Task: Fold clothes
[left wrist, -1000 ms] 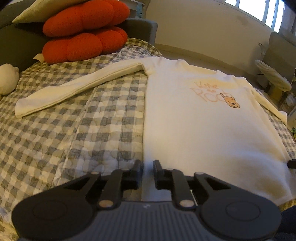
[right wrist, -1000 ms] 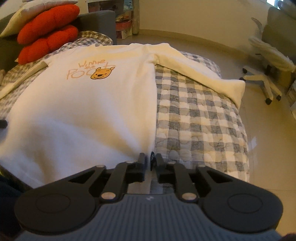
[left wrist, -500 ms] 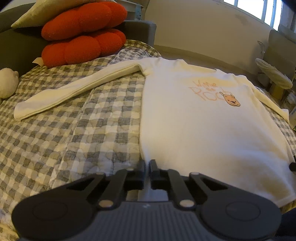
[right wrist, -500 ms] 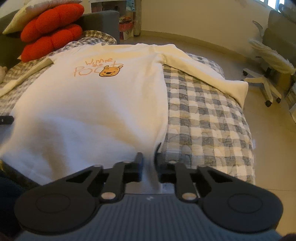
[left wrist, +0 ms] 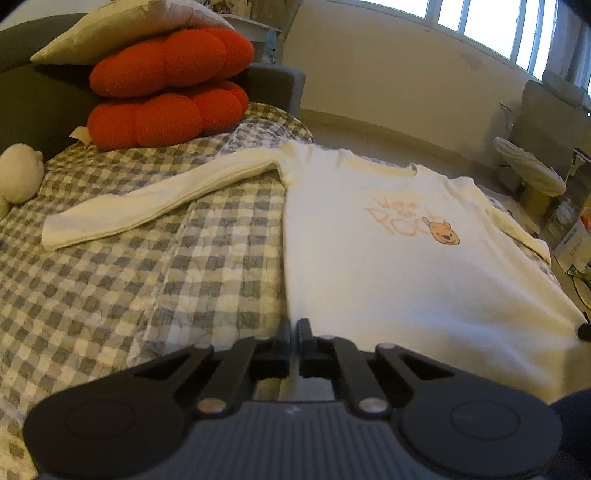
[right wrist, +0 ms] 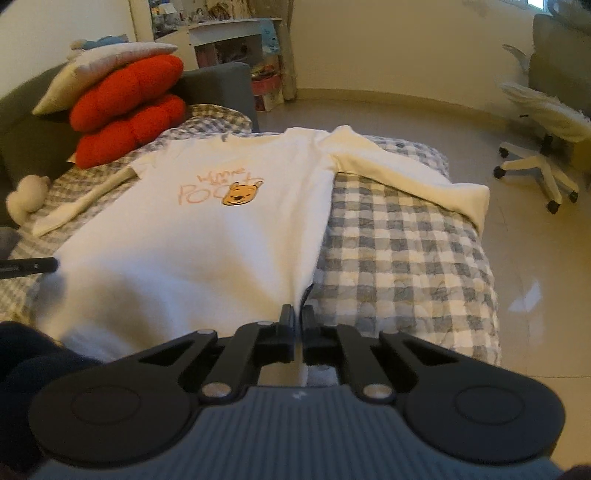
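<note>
A home living room: checked quilt on sofa, red cushions, swivel chair.

One cream long-sleeved shirt lies out flat, two sleeves spread. Two red cushions sit stacked, one pale pillow on top. One white plush toy, one checked quilt, one swivel chair, two grippers.
</note>
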Demonstrator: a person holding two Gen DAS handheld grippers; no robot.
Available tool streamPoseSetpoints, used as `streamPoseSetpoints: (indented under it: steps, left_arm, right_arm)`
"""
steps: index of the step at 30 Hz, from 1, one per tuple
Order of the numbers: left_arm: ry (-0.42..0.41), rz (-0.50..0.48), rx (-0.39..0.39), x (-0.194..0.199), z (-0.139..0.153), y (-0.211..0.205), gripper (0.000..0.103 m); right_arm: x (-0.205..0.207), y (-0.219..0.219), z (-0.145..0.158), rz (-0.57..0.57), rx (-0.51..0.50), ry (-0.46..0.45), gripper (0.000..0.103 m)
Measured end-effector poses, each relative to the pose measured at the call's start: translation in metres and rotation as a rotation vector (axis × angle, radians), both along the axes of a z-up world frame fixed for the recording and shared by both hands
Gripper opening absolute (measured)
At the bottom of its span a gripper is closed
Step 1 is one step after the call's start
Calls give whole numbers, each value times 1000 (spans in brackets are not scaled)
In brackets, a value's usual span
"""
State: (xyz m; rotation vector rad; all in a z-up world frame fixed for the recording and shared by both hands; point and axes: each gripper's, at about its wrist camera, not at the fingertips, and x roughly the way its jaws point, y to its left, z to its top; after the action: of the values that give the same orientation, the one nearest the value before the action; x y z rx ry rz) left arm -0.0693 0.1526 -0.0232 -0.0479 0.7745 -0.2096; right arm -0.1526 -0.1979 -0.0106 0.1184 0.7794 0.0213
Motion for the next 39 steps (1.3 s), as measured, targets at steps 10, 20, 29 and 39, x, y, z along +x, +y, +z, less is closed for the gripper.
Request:
streamPoseSetpoints:
  steps: [10, 20, 29, 39]
  left_arm:
    - [52, -1, 2, 8, -16, 6, 5]
    - [48, 83, 4, 16, -8, 35, 8]
    - [46, 163, -9, 45, -3, 51, 17]
    - [19, 204, 28, 90, 2, 23, 39]
  right_arm:
    - [14, -3, -35, -9, -36, 98, 5]
    - [10, -28, -31, -81, 2, 77, 13]
    - [35, -79, -34, -237, 79, 38, 14]
    - [87, -148, -45, -482, 329, -19, 16]
